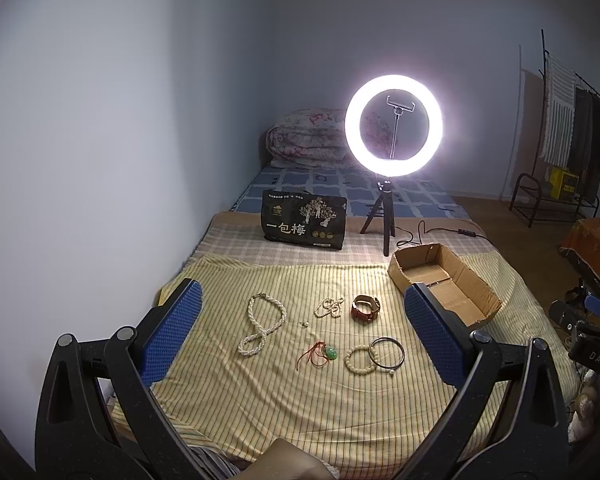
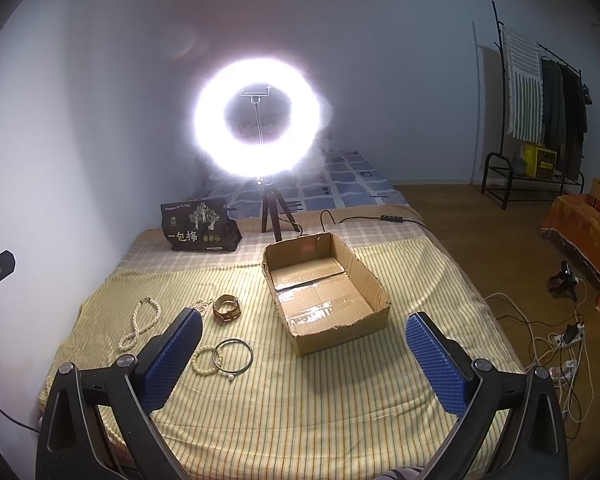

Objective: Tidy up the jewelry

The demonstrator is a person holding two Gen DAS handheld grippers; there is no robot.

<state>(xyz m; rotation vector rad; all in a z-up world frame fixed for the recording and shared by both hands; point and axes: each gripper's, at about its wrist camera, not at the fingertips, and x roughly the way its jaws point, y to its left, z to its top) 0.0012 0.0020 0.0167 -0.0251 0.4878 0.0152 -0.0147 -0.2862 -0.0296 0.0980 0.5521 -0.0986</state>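
Observation:
Jewelry lies on a yellow striped cloth (image 1: 284, 400) on a bed. There is a long pearl necklace (image 1: 262, 325), a small bead string (image 1: 330, 306), a brown-strap watch (image 1: 365, 308), a red-cord green pendant (image 1: 323, 354), a white bead bracelet (image 1: 360, 359) and a dark bangle (image 1: 387, 353). An open cardboard box (image 2: 320, 288) sits at the right; nothing shows inside it. My left gripper (image 1: 304, 312) is open, above the jewelry. My right gripper (image 2: 304, 340) is open, in front of the box. The necklace (image 2: 140, 322), watch (image 2: 226, 308) and bangle (image 2: 233, 355) also show in the right wrist view.
A lit ring light on a tripod (image 1: 393, 128) stands behind the cloth, with its cable (image 2: 364, 220) trailing right. A black snack bag (image 1: 304, 220) stands at the back. A folded quilt (image 1: 308, 136) lies at the bed head. Cables and power strips (image 2: 560, 344) lie on the floor at right.

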